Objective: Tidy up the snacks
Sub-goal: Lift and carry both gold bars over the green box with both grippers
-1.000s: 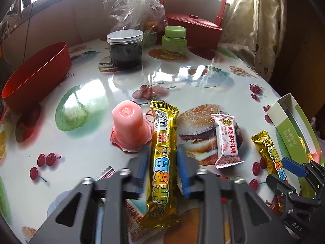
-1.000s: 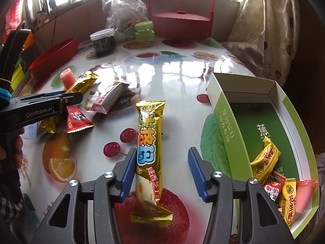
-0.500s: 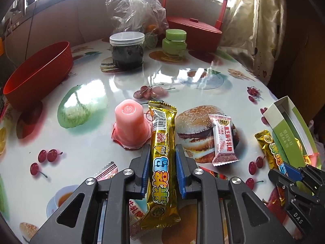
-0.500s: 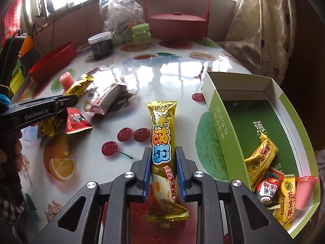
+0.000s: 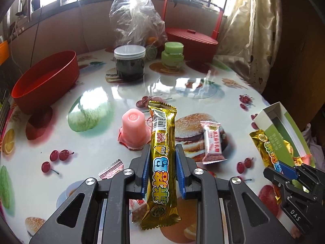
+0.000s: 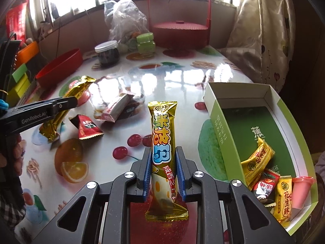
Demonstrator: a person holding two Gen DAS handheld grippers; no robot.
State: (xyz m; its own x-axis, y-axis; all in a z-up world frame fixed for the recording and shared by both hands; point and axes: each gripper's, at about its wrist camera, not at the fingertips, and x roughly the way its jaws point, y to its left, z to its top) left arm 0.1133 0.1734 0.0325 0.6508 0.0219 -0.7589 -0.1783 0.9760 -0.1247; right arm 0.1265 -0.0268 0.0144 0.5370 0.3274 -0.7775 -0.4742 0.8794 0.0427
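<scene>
My left gripper [image 5: 162, 158] is shut on a gold snack bar [image 5: 162, 138] and holds it lifted above the table. My right gripper [image 6: 164, 156] is shut on a second gold snack bar [image 6: 162, 130], also lifted. The green-and-white box [image 6: 215, 109] stands to the right of my right gripper and holds several snacks and a pink jelly cup [image 6: 302, 191]. On the table lie a pink jelly cup [image 5: 134, 128], a pink-and-white wrapped snack [image 5: 212, 140] and a red packet [image 6: 88, 127]. The right gripper shows in the left wrist view [image 5: 284, 168].
A red bowl [image 5: 46, 79] stands at the left. A dark jar [image 5: 130, 63], a green jar [image 5: 173, 55], a plastic bag [image 5: 136, 20] and a red lidded basket [image 5: 191, 36] stand at the back. The table edge curves at the right, by a curtain [image 5: 254, 30].
Both grippers closed on their gold snack bars and raised them off the table. The right gripper moved closer to the box.
</scene>
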